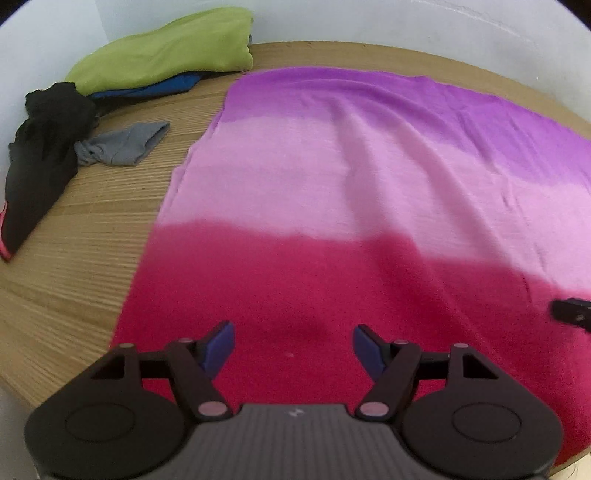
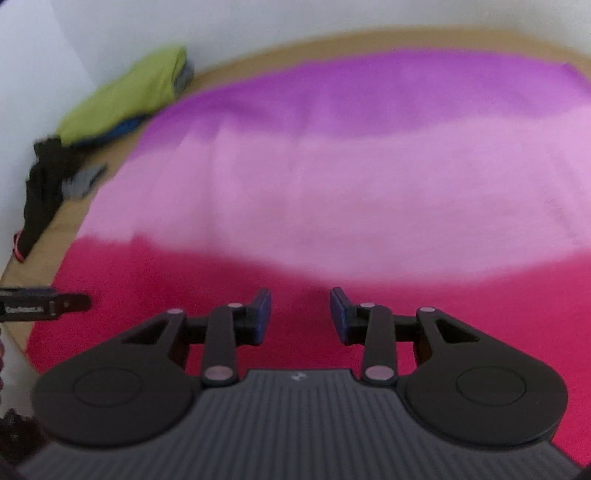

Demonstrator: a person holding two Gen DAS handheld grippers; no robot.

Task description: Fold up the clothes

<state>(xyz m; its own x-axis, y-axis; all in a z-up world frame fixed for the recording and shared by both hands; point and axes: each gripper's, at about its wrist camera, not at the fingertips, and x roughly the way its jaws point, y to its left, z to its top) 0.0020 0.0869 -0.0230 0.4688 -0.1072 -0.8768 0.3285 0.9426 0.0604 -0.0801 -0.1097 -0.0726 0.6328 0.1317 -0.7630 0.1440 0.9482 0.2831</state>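
A large cloth with purple, light pink and magenta bands (image 1: 332,192) lies spread flat on the wooden table (image 1: 81,236); it also fills the right wrist view (image 2: 332,192). My left gripper (image 1: 293,345) is open and empty, low over the magenta end near the front edge. My right gripper (image 2: 300,314) is open and empty, also over the magenta band; that view is blurred. The tip of the right gripper shows at the right edge of the left wrist view (image 1: 570,312). The left gripper shows at the left edge of the right wrist view (image 2: 44,304).
At the back left lie a green folded garment (image 1: 166,51) on a blue one (image 1: 162,86), a black garment (image 1: 40,155) and a small grey one (image 1: 122,144). A white wall (image 1: 406,22) curves behind the table.
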